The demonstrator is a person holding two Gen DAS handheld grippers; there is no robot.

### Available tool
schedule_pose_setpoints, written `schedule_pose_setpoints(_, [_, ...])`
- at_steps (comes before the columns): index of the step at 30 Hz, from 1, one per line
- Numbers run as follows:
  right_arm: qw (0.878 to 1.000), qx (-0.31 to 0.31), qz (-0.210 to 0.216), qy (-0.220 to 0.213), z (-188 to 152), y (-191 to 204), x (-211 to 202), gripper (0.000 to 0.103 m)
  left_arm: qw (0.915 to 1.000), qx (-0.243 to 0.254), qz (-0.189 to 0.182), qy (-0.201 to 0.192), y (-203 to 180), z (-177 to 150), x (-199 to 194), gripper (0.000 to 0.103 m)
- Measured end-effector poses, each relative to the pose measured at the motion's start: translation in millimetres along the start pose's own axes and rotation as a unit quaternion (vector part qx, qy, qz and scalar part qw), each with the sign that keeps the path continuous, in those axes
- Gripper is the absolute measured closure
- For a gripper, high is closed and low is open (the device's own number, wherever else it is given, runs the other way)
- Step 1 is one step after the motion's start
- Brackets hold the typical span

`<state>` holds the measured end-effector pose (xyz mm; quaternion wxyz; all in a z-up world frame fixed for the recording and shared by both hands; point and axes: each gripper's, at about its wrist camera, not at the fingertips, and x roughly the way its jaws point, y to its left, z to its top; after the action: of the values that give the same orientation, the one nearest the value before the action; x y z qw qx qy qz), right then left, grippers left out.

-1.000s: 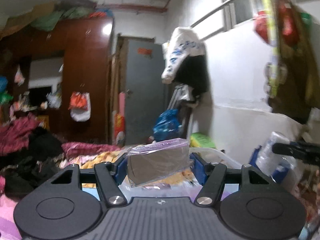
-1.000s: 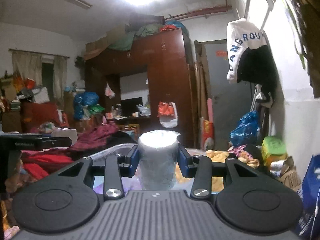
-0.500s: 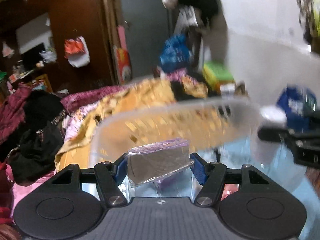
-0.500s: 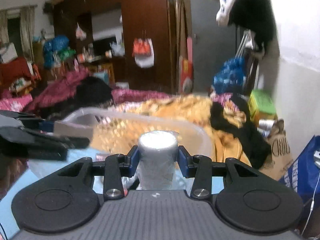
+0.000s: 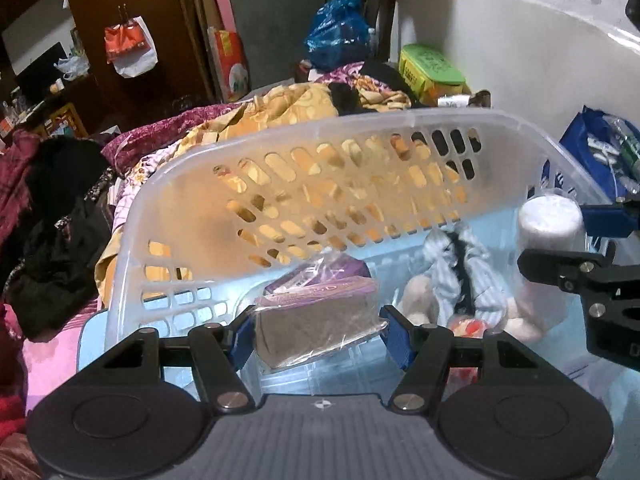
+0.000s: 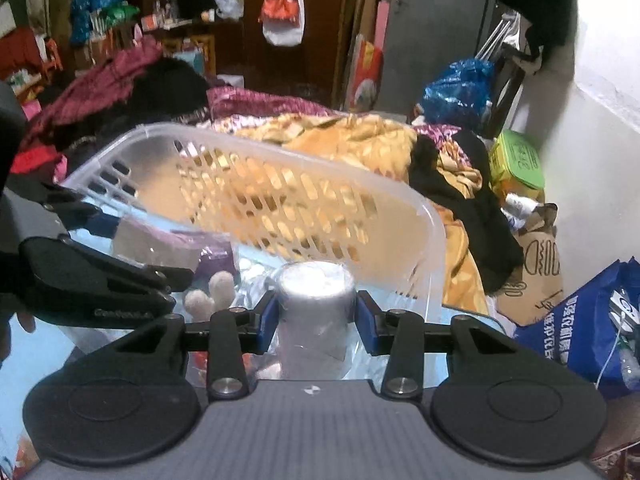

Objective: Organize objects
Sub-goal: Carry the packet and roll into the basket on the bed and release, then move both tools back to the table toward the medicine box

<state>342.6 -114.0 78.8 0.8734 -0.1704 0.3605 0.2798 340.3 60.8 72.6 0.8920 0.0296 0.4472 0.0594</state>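
Observation:
A clear plastic basket (image 5: 304, 148) with a slotted wall stands on a pale blue surface. My left gripper (image 5: 318, 330) is shut on a plastic-wrapped box (image 5: 316, 326) with a purple top, held over the basket's near side. In the right wrist view my right gripper (image 6: 318, 320) is shut on a white wrapped roll (image 6: 316, 312), also over the basket (image 6: 400, 200). That roll (image 5: 550, 222) and the right gripper show at the right edge of the left wrist view. A soft toy in striped cloth (image 5: 466, 276) lies inside the basket.
Piled blankets and clothes (image 5: 304, 104) lie behind the basket. A green box (image 5: 432, 68) and a brown paper bag (image 6: 536, 268) sit by the white wall. A blue bag (image 6: 588, 320) stands at the right. A dark wardrobe (image 6: 300, 12) is far behind.
Both grippers have tipped downward from facing the room to looking into the basket, and have moved over it. Each still grips the same item.

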Motion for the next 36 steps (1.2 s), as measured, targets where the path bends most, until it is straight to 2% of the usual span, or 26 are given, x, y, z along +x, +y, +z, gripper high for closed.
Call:
schedule_pose_setpoints(4, [0.999, -0.009, -0.03, 0.027, -3, 4, 8, 0.058, 1.0, 0.002, -0.006, 0.006, -4, 0, -3, 0.035])
schedule_pose_setpoints(8, [0.999, -0.018, -0.028, 0.04, -4, 10, 12, 0.056, 1.0, 0.0, -0.007, 0.003, -6, 0, -5, 0.033])
schedule_pose_setpoints(11, [0.999, -0.013, -0.025, 0.038, -3, 9, 10, 0.046, 1.0, -0.003, -0.005, -0.007, -3, -1, -7, 0.028])
schedule_pose_setpoints(13, [0.999, -0.011, -0.018, 0.032, -4, 9, 6, 0.041, 0.9997, -0.008, -0.018, -0.016, -1, -3, -9, 0.023])
schedule_pose_setpoints(14, [1.0, -0.009, -0.014, 0.025, -4, 8, 4, 0.033, 0.9994, -0.012, -0.024, -0.023, 0, -4, -10, 0.023])
schedule_pose_setpoints(17, [1.0, -0.009, -0.006, -0.005, -6, 6, -8, 0.019, 0.998, -0.019, -0.03, -0.052, 2, -9, -19, 0.021])
schedule_pose_setpoints(21, [0.998, -0.001, 0.014, -0.054, -13, 0, -30, 0.01, 0.9933, -0.02, -0.026, -0.111, 5, -21, -48, 0.01])
schedule_pose_setpoints(24, [0.991, 0.009, 0.034, -0.131, -29, -9, -59, 0.0, 0.9854, -0.013, -0.02, -0.169, 9, -40, -86, 0.006])
schedule_pose_setpoints(25, [0.986, 0.013, 0.041, -0.16, -37, -11, -70, 0.0, 0.9815, -0.01, -0.016, -0.19, 10, -48, -101, 0.002])
schedule_pose_setpoints(28, [0.974, 0.017, 0.055, -0.221, -65, -14, -99, 0.0, 0.9714, -0.005, 0.002, -0.237, 15, -67, -145, 0.001])
schedule_pose_setpoints(32, [0.962, 0.031, 0.054, -0.267, -84, -18, -125, 0.0, 0.9704, -0.006, 0.022, -0.24, 18, -79, -191, 0.001])
schedule_pose_setpoints(36, [0.954, 0.044, 0.053, -0.293, -95, -17, -138, 0.0, 0.9697, 0.002, 0.046, -0.24, 16, -99, -217, 0.001])
